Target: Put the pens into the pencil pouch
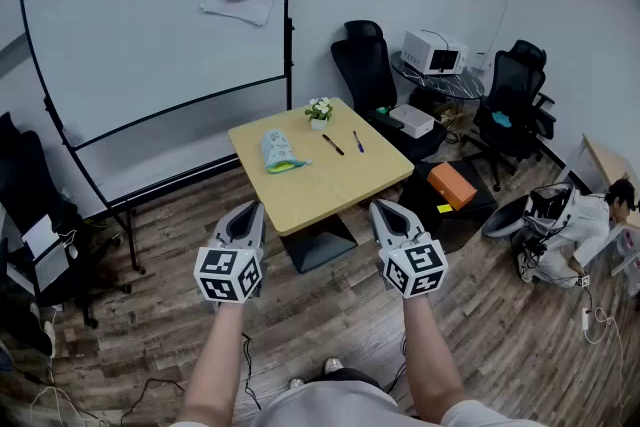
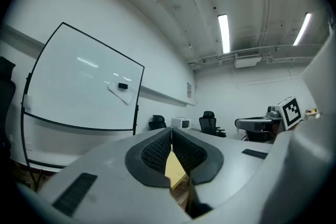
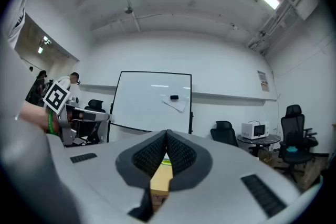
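Observation:
On the small yellow-wood table (image 1: 345, 183) lie a light blue and green pencil pouch (image 1: 277, 152), a black pen (image 1: 333, 144) and a purple pen (image 1: 357, 141), the pens right of the pouch and apart from it. My left gripper (image 1: 250, 210) and right gripper (image 1: 383, 209) hover over the floor short of the table's near edge, both shut and empty. In the left gripper view the left gripper (image 2: 171, 131) has its pads closed together, with a strip of table (image 2: 175, 168) below them. The right gripper (image 3: 167, 134) is likewise closed, with the table (image 3: 160, 179) below it.
A small pot of white flowers (image 1: 319, 110) stands at the table's far edge. A whiteboard (image 1: 150, 25) on a stand is behind left. Office chairs (image 1: 365, 65), a microwave (image 1: 432, 51), an orange box (image 1: 451, 184) and a crouching person (image 1: 585, 220) are at the right. Cables lie on the floor.

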A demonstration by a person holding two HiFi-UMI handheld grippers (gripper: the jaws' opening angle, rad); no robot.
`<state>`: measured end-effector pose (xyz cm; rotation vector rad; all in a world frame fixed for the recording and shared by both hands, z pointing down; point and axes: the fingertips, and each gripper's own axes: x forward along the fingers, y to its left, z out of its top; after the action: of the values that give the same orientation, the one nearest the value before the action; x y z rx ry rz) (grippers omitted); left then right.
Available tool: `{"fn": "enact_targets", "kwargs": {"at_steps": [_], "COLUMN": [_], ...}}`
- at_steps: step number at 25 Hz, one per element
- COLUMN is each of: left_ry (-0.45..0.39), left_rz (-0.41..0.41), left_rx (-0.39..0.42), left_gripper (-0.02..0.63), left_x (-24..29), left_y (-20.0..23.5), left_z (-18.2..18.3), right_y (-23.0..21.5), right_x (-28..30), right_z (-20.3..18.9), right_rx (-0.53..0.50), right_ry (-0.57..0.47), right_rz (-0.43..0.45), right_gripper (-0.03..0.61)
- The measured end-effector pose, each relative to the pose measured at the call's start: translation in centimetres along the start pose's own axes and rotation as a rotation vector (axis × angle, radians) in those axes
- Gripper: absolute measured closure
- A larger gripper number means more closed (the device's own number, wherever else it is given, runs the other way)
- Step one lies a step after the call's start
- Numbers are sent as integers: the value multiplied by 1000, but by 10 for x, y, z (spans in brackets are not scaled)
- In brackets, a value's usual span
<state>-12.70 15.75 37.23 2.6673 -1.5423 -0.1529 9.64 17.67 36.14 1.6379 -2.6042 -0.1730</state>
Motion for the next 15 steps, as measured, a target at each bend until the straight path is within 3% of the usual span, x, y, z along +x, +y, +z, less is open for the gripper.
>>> {"fn": "enact_targets", "kwargs": {"at_steps": [15], "left_ry": [16], "left_rz": [-9], "left_rx": [-4], "left_gripper": [594], "left_x": [0], "left_y": [-7], "left_z": [-5], "right_y": [-1], "right_x": [-3], "right_z": [-4], "right_rx": [6], "right_ry": [5], "right_rz": [-11], "right_gripper": [577]}}
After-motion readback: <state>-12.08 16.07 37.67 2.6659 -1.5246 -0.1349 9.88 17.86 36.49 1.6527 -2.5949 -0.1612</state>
